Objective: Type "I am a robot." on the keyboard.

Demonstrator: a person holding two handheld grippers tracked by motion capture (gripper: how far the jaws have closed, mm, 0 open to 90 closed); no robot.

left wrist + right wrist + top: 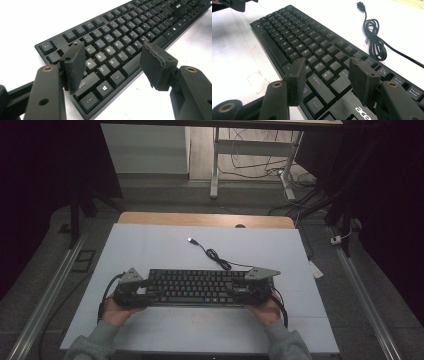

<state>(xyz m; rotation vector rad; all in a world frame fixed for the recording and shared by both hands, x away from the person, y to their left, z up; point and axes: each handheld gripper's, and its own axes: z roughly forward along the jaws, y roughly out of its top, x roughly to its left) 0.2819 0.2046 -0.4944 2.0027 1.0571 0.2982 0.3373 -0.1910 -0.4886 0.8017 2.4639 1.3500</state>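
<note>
While the black keyboard [192,287] lies flat on the white surface [150,250] near the person's edge, the left tongs [112,65] stand wide apart over its left end, gripping nothing. The right tongs [325,80] gape over the right end by the Shift key, pads clear of it. Its coiled cable [216,256] trails behind, plug [191,240] free.

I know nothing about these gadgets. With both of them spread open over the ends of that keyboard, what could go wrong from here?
Both the left gripper and the right gripper stand open above the keyboard, not gripping it. If the jaws close from here, the pads might land on keys rather than the edges, pressing them or slipping. The coiled cable lies loose on the table; lifting the keyboard could drag or snag it.
</note>
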